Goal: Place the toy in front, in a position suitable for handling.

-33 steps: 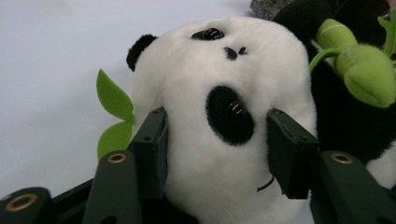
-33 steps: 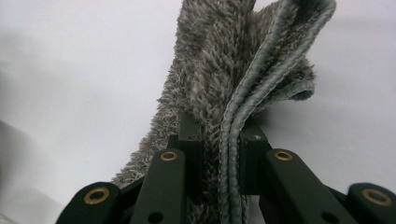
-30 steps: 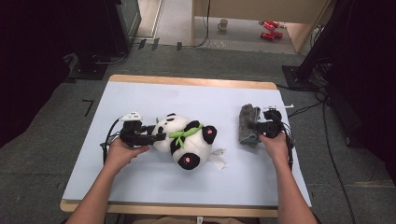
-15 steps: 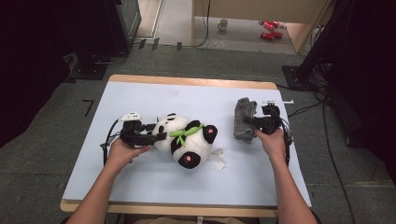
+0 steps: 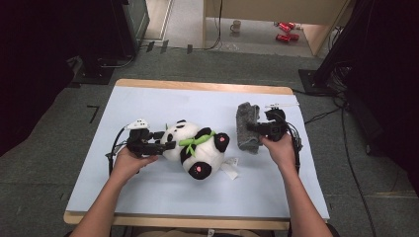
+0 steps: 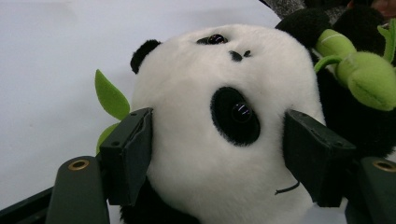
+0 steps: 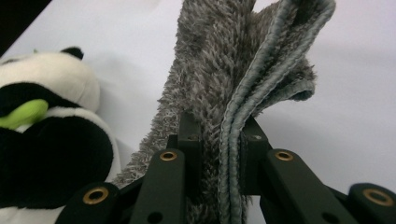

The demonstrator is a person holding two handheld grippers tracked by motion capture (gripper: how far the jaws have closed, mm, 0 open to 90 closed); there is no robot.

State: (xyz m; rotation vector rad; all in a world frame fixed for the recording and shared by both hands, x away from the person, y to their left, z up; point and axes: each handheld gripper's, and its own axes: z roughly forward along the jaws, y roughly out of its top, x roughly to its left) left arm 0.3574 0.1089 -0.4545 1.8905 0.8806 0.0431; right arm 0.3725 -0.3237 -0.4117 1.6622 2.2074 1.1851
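Panda: counter centre. Left hand-held gripper, at its 9 o'clock, has just been opening; jaws apart astride head, seemingly released. Cloth: 3 o'clock, clamped in right hand-held gripper, now lifted nearer; wiping likely next.

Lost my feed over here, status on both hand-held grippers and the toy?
Left hand-held gripper jaws just opening, astride the panda's head. Right hand-held gripper shut on grey cloth. Nothing between cloth and panda.

High view overlooks the table; both claw views look close at the panda.
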